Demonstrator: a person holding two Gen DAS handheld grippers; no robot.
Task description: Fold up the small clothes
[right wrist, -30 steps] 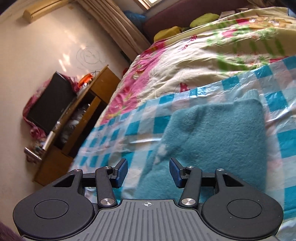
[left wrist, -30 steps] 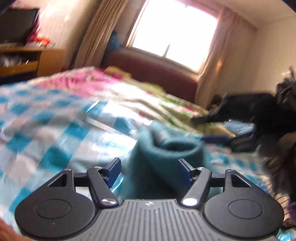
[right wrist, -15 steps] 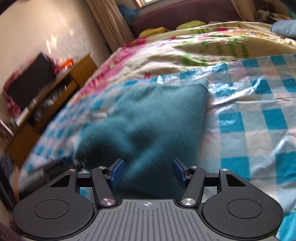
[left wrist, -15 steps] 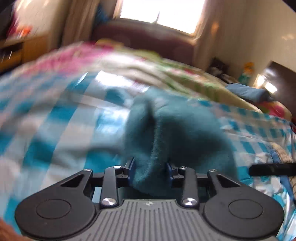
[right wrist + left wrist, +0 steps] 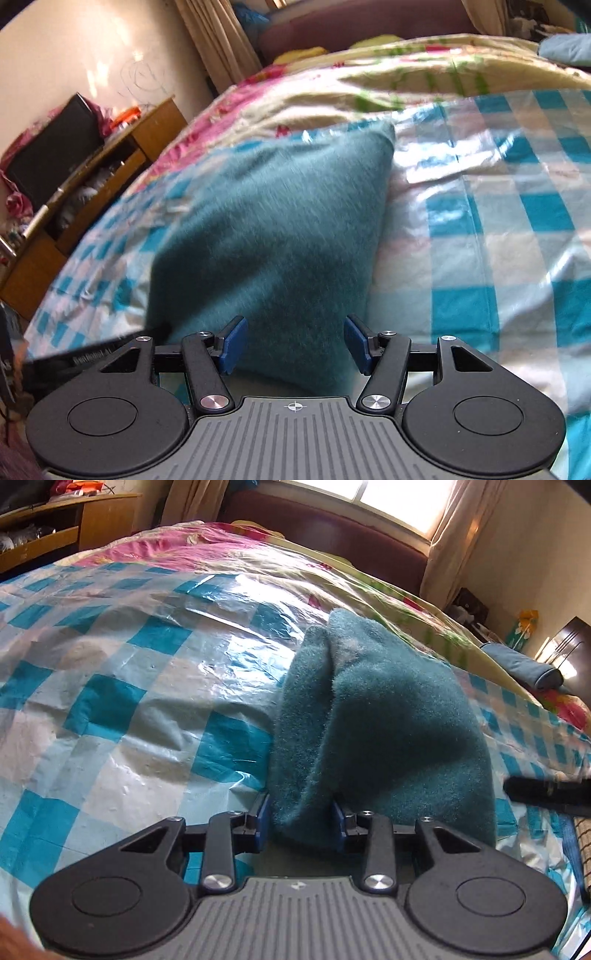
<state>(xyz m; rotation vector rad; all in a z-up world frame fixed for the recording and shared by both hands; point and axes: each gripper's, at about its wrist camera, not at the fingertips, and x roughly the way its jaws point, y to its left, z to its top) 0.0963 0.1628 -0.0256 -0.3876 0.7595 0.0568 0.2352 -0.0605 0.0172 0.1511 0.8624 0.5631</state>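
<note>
1. Two grippers on the job, one fuzzy teal garment (image 5: 388, 716). It lies on the blue-and-white checked plastic sheet (image 5: 110, 709) covering the bed, and fills the middle of both views.

2. My left gripper (image 5: 301, 821) is clenched on a bunched near edge of the garment, at the bottom centre of the left view. The cloth is squeezed between the blue pads (image 5: 262, 821) and rises up out of them in a thick ridge, so I'm calling that a real grip.

3. My right gripper (image 5: 295, 345) is spread wide, grasping nothing. The garment's near end sits between and past its blue pads (image 5: 232, 345), but there's clear daylight on both sides. Whether the cloth is under the fingers or level with them I can't tell from this angle.

4. Progress, as far as I can judge: the piece already looks doubled over, at least two layers show where the left side pinches it, and in the right view it reads as a fairly neat slab tapering to a corner in the upper middle. So I'd guess one fold is in and we're midway.

5. Left to do, I reckon: get the right side closed on its end, carry both over for another fold, flatten it out.

6. Background: a floral bedspread (image 5: 369, 85) further up the bed, a wooden shelf (image 5: 110, 162) at left.
</note>
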